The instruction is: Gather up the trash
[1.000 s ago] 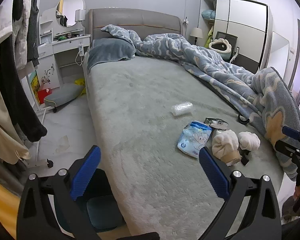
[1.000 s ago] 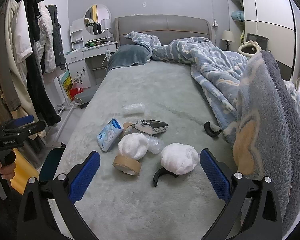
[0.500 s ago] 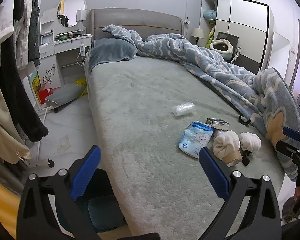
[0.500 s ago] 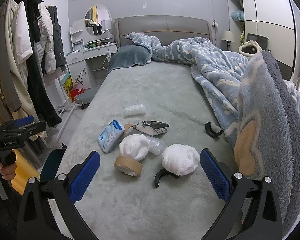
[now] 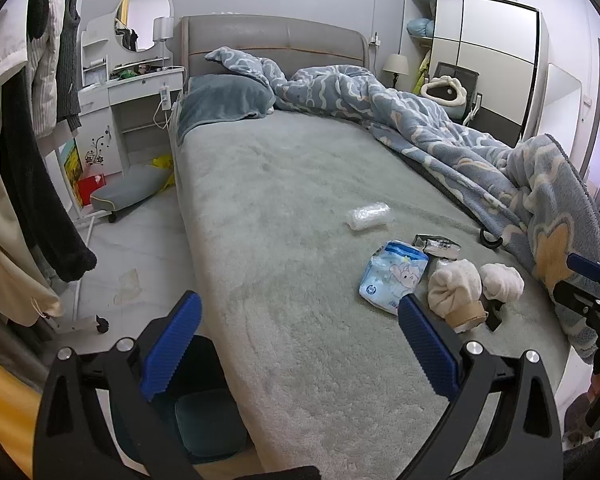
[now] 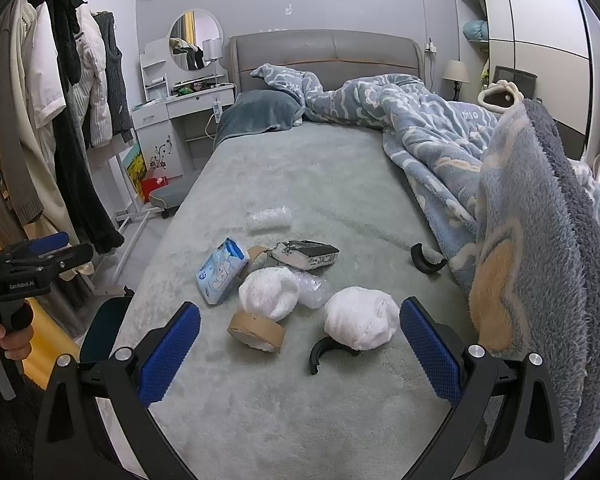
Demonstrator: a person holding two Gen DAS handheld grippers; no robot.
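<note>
Here the bed (image 6: 300,184) fills most of the room, spread with a pale grey-green plush cover, a grey headboard (image 6: 324,54) behind it and a white dressing table (image 6: 180,116) with a round mirror to the left. A blue patterned blanket (image 6: 520,216) is heaped along the right side. The trash lies in a loose cluster near the foot: a blue wipes packet (image 6: 221,270), two white crumpled wads (image 6: 360,322), a roll of brown tape (image 6: 256,330) touching the nearer wad, a dark wrapper (image 6: 306,255) and clear plastic (image 6: 269,217) farther up. Coats (image 6: 60,112) hang on a rack at left. The right gripper (image 6: 300,346) and left gripper (image 5: 300,340) both hover with fingers wide apart, holding nothing.
</note>
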